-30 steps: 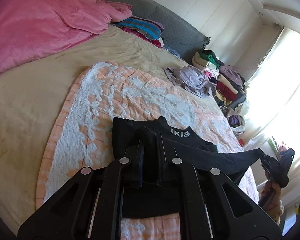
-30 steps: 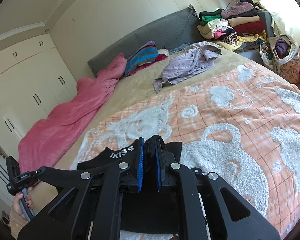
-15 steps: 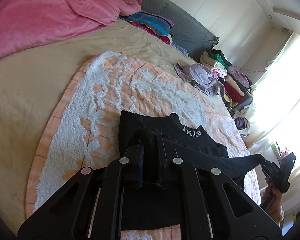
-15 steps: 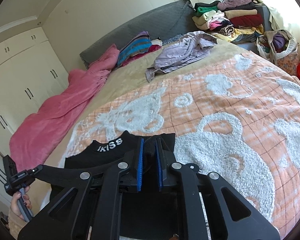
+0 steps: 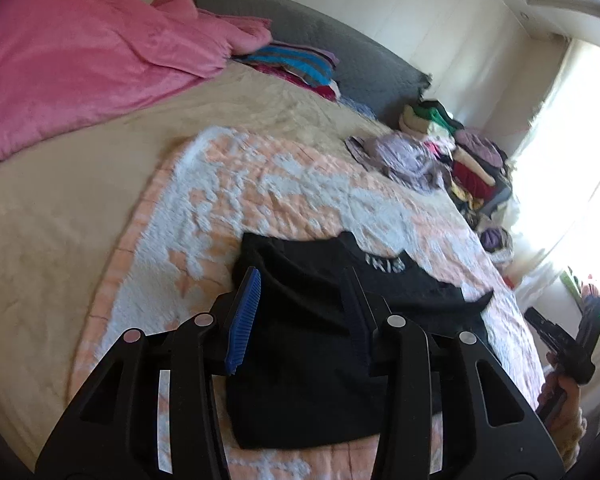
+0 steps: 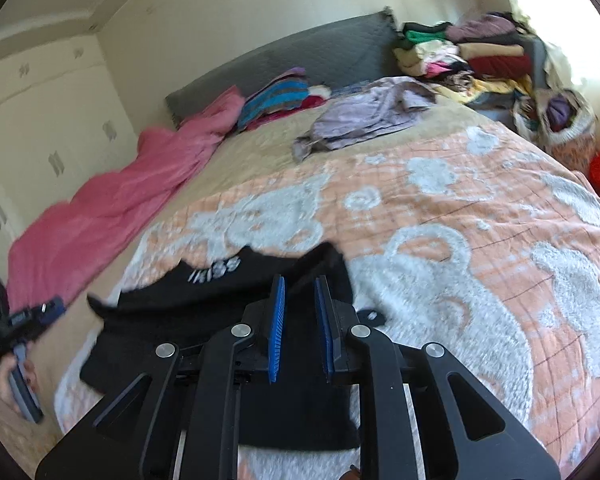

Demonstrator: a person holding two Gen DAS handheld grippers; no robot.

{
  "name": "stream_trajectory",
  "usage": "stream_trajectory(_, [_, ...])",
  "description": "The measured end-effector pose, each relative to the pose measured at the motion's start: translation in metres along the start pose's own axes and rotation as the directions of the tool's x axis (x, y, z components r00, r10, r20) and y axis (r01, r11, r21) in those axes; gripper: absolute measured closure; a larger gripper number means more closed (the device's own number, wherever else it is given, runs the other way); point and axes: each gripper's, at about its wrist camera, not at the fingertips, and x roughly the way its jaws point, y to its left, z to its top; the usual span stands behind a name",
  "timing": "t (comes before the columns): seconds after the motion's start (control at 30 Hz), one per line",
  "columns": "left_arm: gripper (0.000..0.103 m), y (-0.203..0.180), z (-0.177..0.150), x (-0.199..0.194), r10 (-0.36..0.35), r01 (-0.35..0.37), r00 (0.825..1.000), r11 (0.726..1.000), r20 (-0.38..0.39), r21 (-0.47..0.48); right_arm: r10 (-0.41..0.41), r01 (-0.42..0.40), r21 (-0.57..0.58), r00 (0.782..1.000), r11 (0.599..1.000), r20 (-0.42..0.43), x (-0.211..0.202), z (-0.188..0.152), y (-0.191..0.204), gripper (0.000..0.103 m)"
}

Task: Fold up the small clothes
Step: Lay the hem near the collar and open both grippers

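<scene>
My black garment (image 5: 300,344) with white waistband lettering lying rumpled and flat on the peach-and-white blanket (image 5: 204,216), my left gripper (image 5: 302,280) jaws just spread apart over it, my right gripper (image 6: 300,288) just parting slightly, gripping nothing

Bed (image 5: 60,216) bears pink blanket (image 5: 80,60), patterned quilt (image 5: 260,192).

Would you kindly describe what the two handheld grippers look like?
Both the left gripper and the right gripper are matte black, with angular cut-out frames, round silver bolt heads and ribbed blue pads lining their fingers. No cables or sleeves show.
</scene>
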Motion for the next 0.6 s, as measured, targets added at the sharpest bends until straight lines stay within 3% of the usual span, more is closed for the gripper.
stream_trajectory(0.07, [0.071, -0.012, -0.009, 0.005, 0.004, -0.003, 1.0, 0.999, -0.023, 0.042, 0.015, -0.016, -0.035, 1.0, 0.999, -0.028, 0.004, -0.007, 0.009, 0.087])
stream_trajectory(0.13, [0.085, -0.025, -0.021, 0.014, 0.017, -0.011, 0.998, 0.995, -0.059, 0.096, 0.022, -0.027, -0.08, 0.998, 0.996, -0.065, 0.01, -0.016, 0.021, 0.087])
stream_trajectory(0.17, [0.086, -0.03, -0.026, 0.018, 0.024, -0.015, 0.997, 0.993, -0.074, 0.118, 0.024, -0.034, -0.105, 0.996, 0.994, -0.088, 0.015, -0.021, 0.028, 0.087])
stream_trajectory(0.4, [0.086, -0.043, -0.054, 0.061, 0.097, -0.059, 0.981, 0.974, -0.17, 0.217, 0.026, -0.066, -0.188, 0.977, 0.98, -0.21, 0.056, -0.044, 0.057, 0.087])
stream_trajectory(0.6, [0.086, -0.04, -0.043, 0.086, 0.122, -0.083, 0.974, 0.976, -0.191, 0.201, 0.031, -0.087, -0.192, 0.961, 0.978, -0.275, 0.098, -0.044, 0.07, 0.087])
